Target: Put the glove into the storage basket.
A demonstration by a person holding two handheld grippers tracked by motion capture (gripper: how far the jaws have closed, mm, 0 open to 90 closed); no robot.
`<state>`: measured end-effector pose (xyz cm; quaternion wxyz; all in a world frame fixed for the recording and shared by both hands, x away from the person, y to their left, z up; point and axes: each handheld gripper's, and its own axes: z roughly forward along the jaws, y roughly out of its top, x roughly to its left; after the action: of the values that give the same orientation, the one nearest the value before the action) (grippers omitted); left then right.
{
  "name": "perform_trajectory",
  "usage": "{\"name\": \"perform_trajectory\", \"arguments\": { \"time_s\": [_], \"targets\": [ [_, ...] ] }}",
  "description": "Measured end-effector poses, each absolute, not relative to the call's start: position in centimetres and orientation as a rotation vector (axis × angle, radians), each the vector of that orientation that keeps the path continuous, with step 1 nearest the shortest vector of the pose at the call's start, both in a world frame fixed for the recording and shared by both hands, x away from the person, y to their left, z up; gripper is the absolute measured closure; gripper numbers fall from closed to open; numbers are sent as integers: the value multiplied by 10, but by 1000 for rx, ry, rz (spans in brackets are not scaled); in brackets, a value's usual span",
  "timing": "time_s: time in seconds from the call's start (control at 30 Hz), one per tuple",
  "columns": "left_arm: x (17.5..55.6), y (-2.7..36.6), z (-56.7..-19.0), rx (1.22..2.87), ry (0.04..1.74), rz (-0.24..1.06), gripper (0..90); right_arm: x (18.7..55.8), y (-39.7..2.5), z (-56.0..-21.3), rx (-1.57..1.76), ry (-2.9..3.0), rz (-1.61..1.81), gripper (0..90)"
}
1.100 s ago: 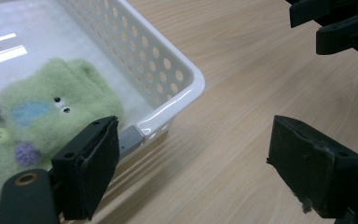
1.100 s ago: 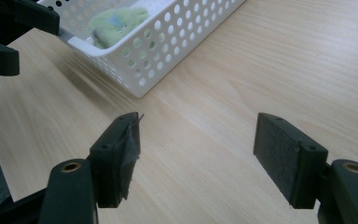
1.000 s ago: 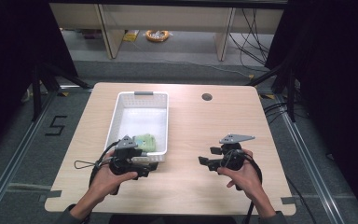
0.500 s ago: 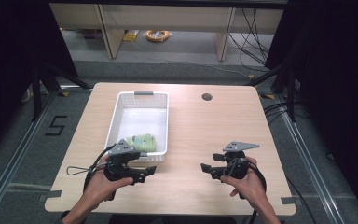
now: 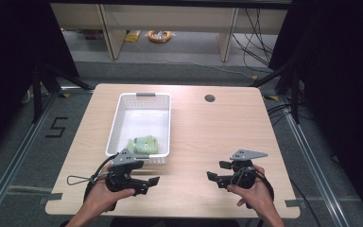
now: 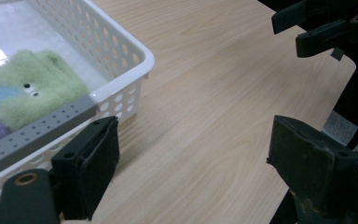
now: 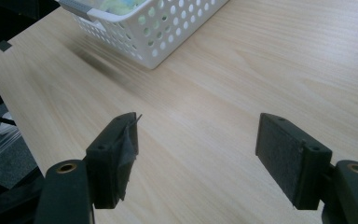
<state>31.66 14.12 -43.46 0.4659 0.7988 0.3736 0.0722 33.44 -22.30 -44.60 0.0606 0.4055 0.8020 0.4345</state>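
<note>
A white perforated basket [image 5: 115,127] stands on the left half of the wooden table [image 5: 217,137]. In its near end lies a fuzzy green cloth item [image 5: 142,144] with blue and purple patches. My left gripper [image 5: 150,184] is held just in front of the basket's near end, pointing right, open and empty. In the left gripper view the basket corner [image 6: 121,42] and the green item [image 6: 23,93] lie beside my left jaw. My right gripper [image 5: 216,170] sits at the near right, pointing left, open with nothing between its fingers. The basket [image 7: 168,28] lies ahead in the right gripper view.
A round cable hole [image 5: 210,98] sits in the table's far right part. Bare wood stretches between the two grippers [image 6: 196,168] [image 7: 200,154]. The table's near edge is close under both hands. Dark frames and floor cables surround the table.
Both hands have drawn back toward the table's near edge. The left gripper has come away from the basket's near end; both stay open.
</note>
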Motion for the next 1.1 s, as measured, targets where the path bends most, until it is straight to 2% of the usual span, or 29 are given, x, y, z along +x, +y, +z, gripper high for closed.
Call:
{"name": "perform_trajectory", "arguments": {
  "time_s": [1.1],
  "targets": [
    [296, 134, -472, 2040, 896, 123, 157, 299, -243, -465, 1273, 2401, 1280, 283]
  ]
}}
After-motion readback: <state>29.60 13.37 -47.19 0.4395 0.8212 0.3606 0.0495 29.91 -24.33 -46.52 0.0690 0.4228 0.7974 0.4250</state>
